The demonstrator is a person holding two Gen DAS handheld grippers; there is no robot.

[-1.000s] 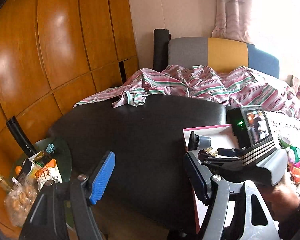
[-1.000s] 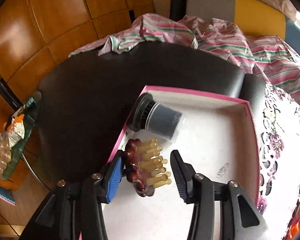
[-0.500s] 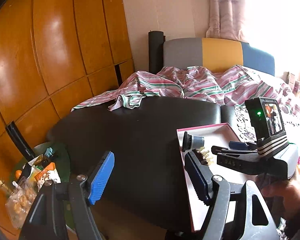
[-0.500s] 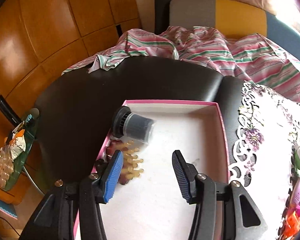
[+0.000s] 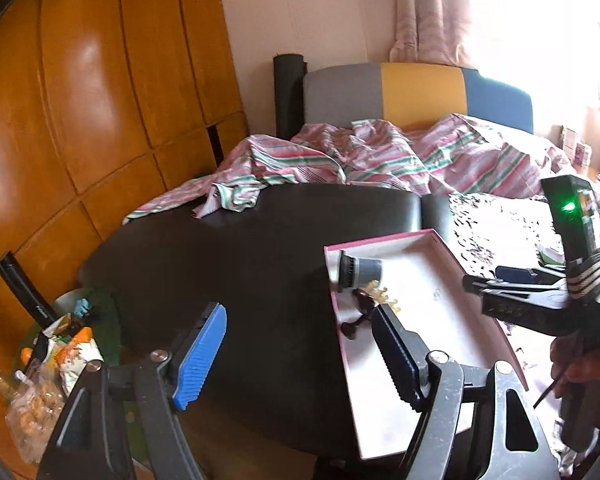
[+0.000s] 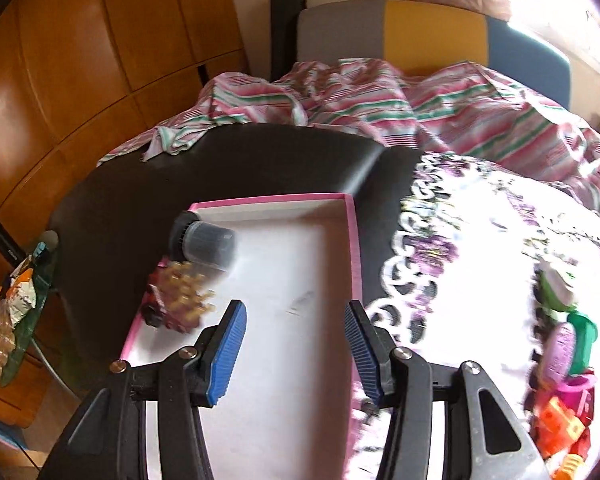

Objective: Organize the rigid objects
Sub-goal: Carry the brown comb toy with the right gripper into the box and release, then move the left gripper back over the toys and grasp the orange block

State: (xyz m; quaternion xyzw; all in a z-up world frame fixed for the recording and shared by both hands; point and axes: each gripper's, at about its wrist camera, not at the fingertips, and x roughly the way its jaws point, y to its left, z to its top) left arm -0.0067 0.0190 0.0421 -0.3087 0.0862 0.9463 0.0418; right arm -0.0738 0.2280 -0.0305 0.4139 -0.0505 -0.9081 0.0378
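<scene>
**Right tongs off the clip, drawn back over the box**

Pulled away since a second ago: right tongs (image 6: 294,344), then straddling the brown hair claw clip (image 6: 178,298), now back and swung toward 3 o'clock, blades spread wide over bare white box floor, nothing between them. Clip left lying inside the pink-rimmed box (image 6: 350,248) at its 9 o'clock wall, just under the dark jar (image 6: 204,242), which lies on its side at the box's 10 o'clock corner, unmoved. More of the lace-patterned cloth (image 6: 460,240) and the toy pile (image 6: 564,364) at 4 o'clock now in the right wrist view, blurred by motion.

Left tongs (image 5: 296,356) much as before: blades well apart, empty, hanging over the black table (image 5: 220,264). Box farther toward 3 o'clock in the left view than a second ago; right tool body with its green light at 3 o'clock.

Textures: tong pads ribbed blue rubber on black plastic arms with round rivets. Box shallow, rectangular, thin pink edge, matte white inside. Jar cylindrical, translucent grey body, ridged black cap. Clip glossy brown with pale amber teeth. Table top dark, smooth, rounded at the corner. Striped pink-green sheet (image 5: 364,156) crumpled at 12 o'clock; glossy wooden panels (image 5: 100,100) at 9 o'clock; crinkled snack bags (image 5: 52,364) at 8 o'clock.
</scene>
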